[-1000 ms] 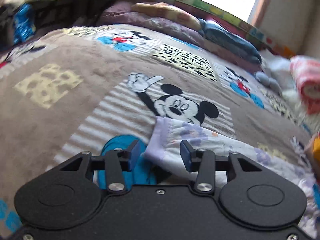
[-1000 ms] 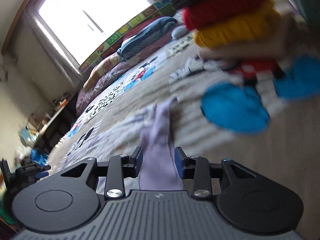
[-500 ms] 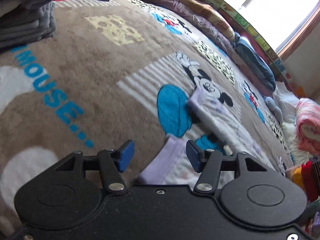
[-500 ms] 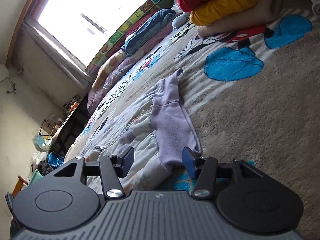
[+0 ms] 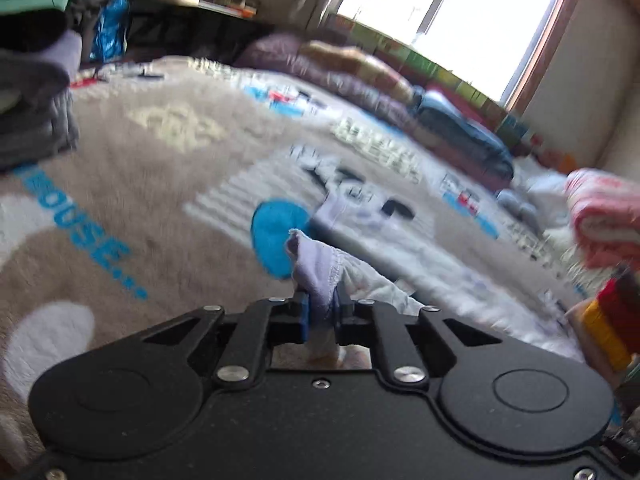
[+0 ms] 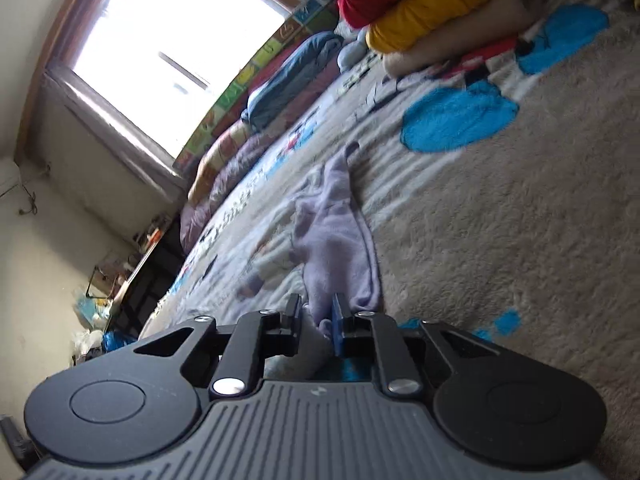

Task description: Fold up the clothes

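Left gripper point(image 5: 320, 307): jaws pressed together, pinching a lilac cuff of the garment point(image 5: 320, 268), which trails right across the blanket point(image 5: 140, 216). Right gripper point(image 6: 316, 314): jaws closing, nearly together, lilac cloth of the garment point(image 6: 336, 236) pinched between them; the rest lies flat on the blanket point(image 6: 500, 240).

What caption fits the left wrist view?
Left gripper shut on the lilac cuff of a pale printed garment lying on a cartoon-print blanket.
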A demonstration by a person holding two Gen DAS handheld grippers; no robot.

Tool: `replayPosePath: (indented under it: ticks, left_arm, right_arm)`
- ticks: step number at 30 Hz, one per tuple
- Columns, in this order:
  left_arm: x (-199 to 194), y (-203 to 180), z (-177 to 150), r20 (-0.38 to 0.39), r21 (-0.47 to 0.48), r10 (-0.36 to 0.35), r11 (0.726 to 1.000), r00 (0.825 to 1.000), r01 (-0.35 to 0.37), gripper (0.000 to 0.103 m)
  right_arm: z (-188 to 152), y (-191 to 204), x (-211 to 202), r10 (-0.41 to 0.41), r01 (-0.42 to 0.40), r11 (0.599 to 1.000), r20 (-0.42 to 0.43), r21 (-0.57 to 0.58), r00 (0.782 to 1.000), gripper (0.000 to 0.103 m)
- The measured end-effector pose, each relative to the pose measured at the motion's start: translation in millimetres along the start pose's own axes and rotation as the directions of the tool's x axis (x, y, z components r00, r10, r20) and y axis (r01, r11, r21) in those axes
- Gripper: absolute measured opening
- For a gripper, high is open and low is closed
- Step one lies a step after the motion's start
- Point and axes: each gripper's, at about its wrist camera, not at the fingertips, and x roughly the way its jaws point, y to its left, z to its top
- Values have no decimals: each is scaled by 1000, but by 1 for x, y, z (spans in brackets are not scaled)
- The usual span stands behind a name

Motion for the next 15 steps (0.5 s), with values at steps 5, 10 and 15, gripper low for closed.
replayPosePath:
  ticks: [5, 10, 15]
  left_arm:
    - [-2, 2, -10, -56, -21, 47, 999, 997, -48, 9]
    - [-2, 5, -20, -93, -18, 88, 996, 992, -90, 9]
    - [5, 6, -26, -72, 67, 225, 973, 972, -220, 28]
  right_arm:
    - [4, 9, -10, 15, -14, 999, 32, -33, 999, 10]
    - [15, 3, -29, 5, -4, 1000, 83, -12, 997, 2]
    - [17, 0, -29, -55, 60, 996, 74, -67, 996, 5]
